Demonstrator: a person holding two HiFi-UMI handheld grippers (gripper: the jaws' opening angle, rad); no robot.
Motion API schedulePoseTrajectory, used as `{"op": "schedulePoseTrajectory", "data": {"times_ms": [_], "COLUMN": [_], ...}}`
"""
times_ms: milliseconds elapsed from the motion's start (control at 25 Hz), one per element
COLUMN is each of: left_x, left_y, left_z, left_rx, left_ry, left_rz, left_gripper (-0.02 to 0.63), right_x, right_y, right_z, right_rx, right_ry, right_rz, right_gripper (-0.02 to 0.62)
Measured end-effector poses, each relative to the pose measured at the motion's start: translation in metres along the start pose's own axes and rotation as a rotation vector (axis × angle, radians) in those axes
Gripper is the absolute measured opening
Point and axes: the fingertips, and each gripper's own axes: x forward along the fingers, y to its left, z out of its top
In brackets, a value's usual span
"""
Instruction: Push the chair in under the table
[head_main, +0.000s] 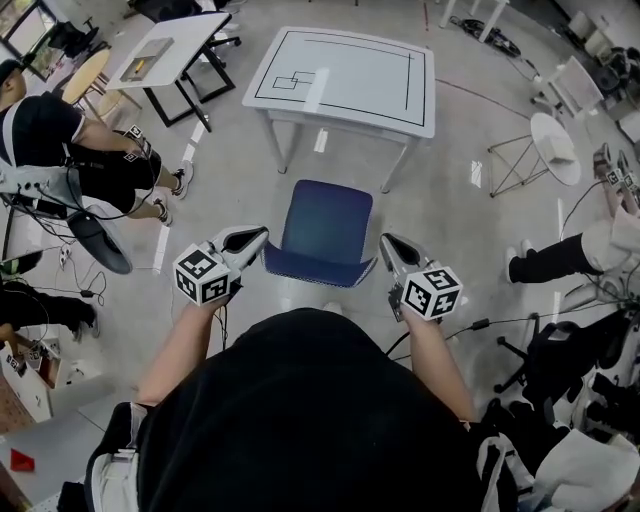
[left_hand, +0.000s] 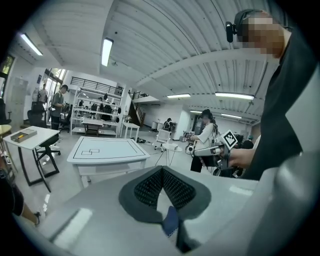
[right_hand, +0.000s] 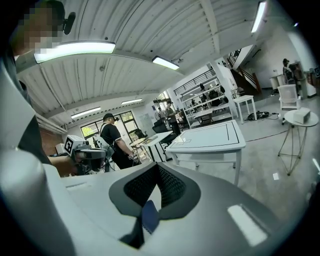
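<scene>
Chair (head_main: 325, 225) with a blue padded seat stands on the floor (head_main: 450, 200) just at 6 o'clock of the white table (head_main: 345, 75), facing it, and is not yet tucked under. Its curved back edge (head_main: 320, 272) lies nearest the person.

The left tongs (head_main: 262, 232) sit at about 9 o'clock of that back edge and the right tongs (head_main: 385, 240) at about 3 o'clock, each just beside a rear corner. Both are closed, with their ribbed pads meeting at the tip. A sliver of blue (left_hand: 170, 220) shows low in the gap behind the left pads, and another (right_hand: 149, 216) behind the right. Whether any fabric is actually nipped, I cannot tell.

The chair looks to be a light office piece: a stiff frame under soft upholstery, nothing fragile. Its legs are hidden, so castors or glides cannot be made out. It should slide on the smooth floor but may swing if pushed from one side only.

The best purchase is probably the stiff back, with the closed tips pressing evenly at both corners toward 12 o'clock. Padding gives and fabric may slip, so the push is better low and square than high, where the chair might tip.
</scene>
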Motion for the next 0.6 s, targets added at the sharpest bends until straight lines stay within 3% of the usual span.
{"op": "schedulePoseTrajectory", "data": {"times_ms": [240,600], "left_x": [0.011,0.012], "left_y": [-0.005,0.02], "left_z": [-0.006,-0.006], "left_rx": [0.014,-0.009], "left_ry": [0.034,0.018], "left_rz": [-0.013,-0.053], "left_gripper": [0.002,0.002], "right_x": [0.005,0.015], "right_y": [-0.008,-0.003], "right_z": [-0.002,-0.002], "right_rx": [0.019,0.024], "right_ry": [0.008,0.015], "right_rz": [0.004,-0.04], "right_gripper": [0.031,0.031]}}
